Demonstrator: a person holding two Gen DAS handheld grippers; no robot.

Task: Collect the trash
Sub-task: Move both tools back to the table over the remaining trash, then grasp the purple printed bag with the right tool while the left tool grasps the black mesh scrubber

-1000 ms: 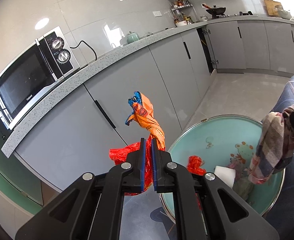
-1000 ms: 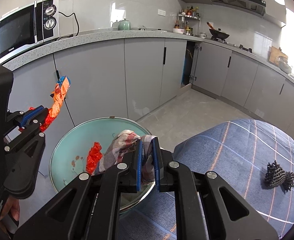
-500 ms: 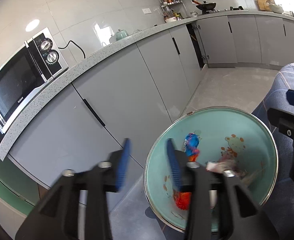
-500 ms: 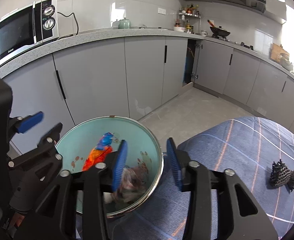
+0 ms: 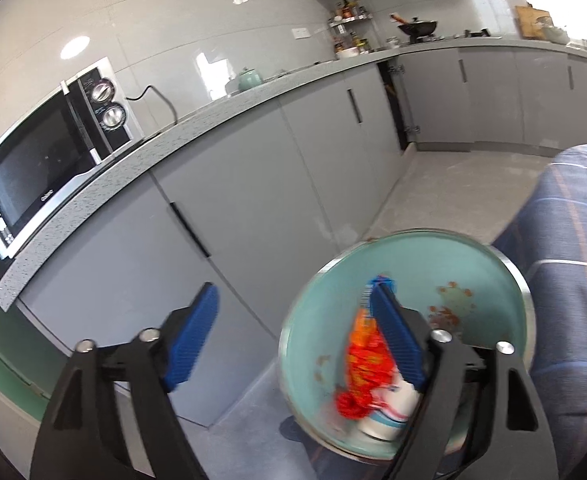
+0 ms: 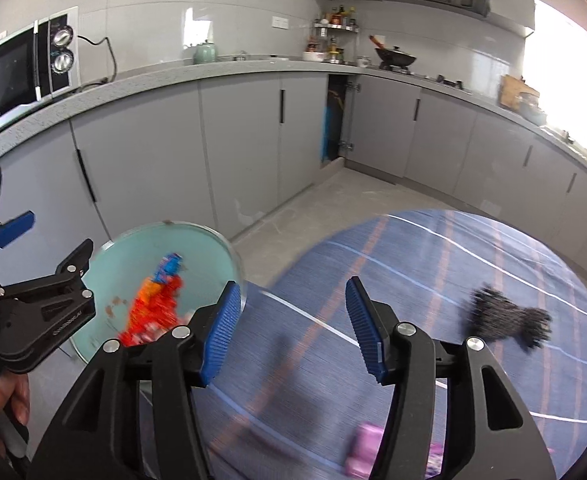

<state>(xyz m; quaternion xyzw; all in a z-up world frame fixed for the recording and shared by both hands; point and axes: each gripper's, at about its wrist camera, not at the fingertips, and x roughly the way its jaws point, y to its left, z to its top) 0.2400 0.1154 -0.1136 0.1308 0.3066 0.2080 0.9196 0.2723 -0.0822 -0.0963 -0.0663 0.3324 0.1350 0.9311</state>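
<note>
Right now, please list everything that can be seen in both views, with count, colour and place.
basin: 1, pale green with metal rim, on the floor beside the table
snack wrapper: 1, orange-red and blue, in the basin
paper cup: 1, white, in the basin under the wrapper
tablecloth: 1, blue with stripes, on the table
scrubber: 1, black, on the tablecloth, right
pink item: 1, blurred, on the tablecloth, near edge
microwave: 1, black and silver, on the counter
kettle: 1, green, on the counter
wok: 1, black, on the stove
cabinets: several, grey, under the counter
left tool: 1, black with blue pads, open, nothing between
right tool: 1, same colours, open, nothing between
hand: 1, holding the left tool's handle
</note>
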